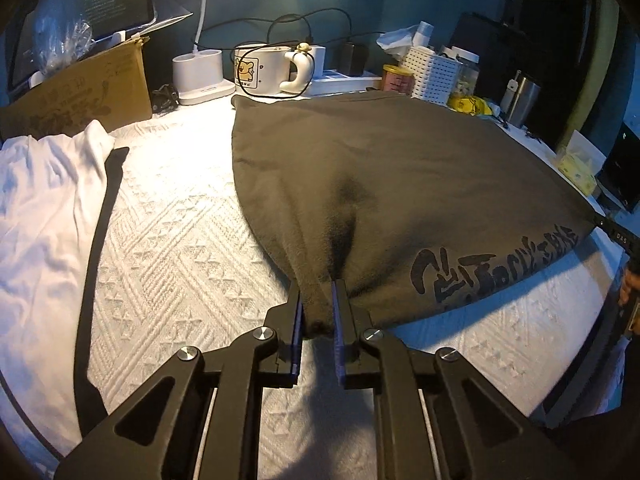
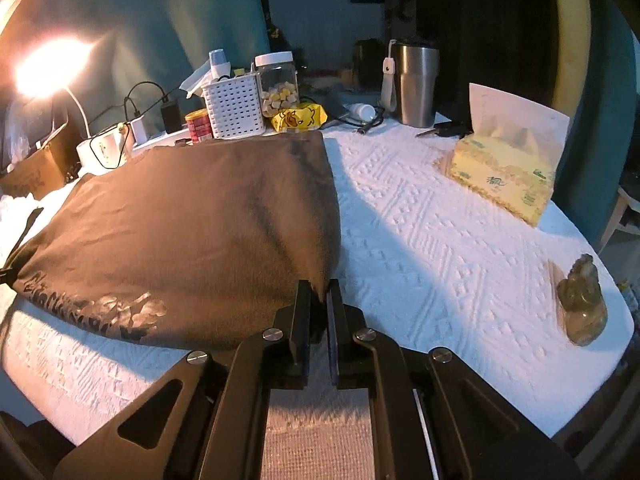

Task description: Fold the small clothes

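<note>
A dark brown garment (image 1: 400, 184) with black lettering lies spread on a white textured tablecloth (image 1: 172, 240). My left gripper (image 1: 318, 296) is shut on its near left corner, with a bunch of cloth pinched between the pads and lifted a little. In the right wrist view the same garment (image 2: 192, 220) fills the left half, and my right gripper (image 2: 320, 292) is shut on its near right corner. The far edge of the garment rests flat on the table. A hand on the right gripper shows at the right edge of the left wrist view.
A white garment (image 1: 44, 216) and a black strap (image 1: 100, 240) lie to the left. Along the back stand a cardboard box (image 1: 88, 92), a mug (image 1: 260, 70), a white basket (image 2: 234, 108), a jar, a steel tumbler (image 2: 414, 84). A tissue box (image 2: 504, 176) and a figurine (image 2: 584, 300) sit right.
</note>
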### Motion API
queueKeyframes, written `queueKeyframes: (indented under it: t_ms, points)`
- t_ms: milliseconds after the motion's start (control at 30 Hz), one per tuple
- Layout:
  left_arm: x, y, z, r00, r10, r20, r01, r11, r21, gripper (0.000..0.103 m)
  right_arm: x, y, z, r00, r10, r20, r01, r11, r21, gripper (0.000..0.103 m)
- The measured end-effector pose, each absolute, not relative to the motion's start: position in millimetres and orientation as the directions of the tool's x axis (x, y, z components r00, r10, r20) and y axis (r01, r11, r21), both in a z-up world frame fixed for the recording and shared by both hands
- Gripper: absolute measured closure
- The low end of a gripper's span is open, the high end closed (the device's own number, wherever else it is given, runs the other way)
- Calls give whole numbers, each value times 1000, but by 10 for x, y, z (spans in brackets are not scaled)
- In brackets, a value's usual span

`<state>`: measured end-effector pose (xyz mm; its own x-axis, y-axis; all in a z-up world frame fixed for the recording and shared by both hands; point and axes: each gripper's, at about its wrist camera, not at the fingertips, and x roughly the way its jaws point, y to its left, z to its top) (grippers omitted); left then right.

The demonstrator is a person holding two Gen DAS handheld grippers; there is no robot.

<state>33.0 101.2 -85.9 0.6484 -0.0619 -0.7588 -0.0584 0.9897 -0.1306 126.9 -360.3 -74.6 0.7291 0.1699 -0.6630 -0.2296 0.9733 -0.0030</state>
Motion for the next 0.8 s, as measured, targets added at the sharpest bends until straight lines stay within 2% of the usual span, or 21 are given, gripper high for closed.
queueKeyframes:
  t_ms: [800]
  points:
    - [-145,619,-827,621,-110,-776,5,991,-137,92,652,-3967,-790,744,113,-659,-155,988,-5,95]
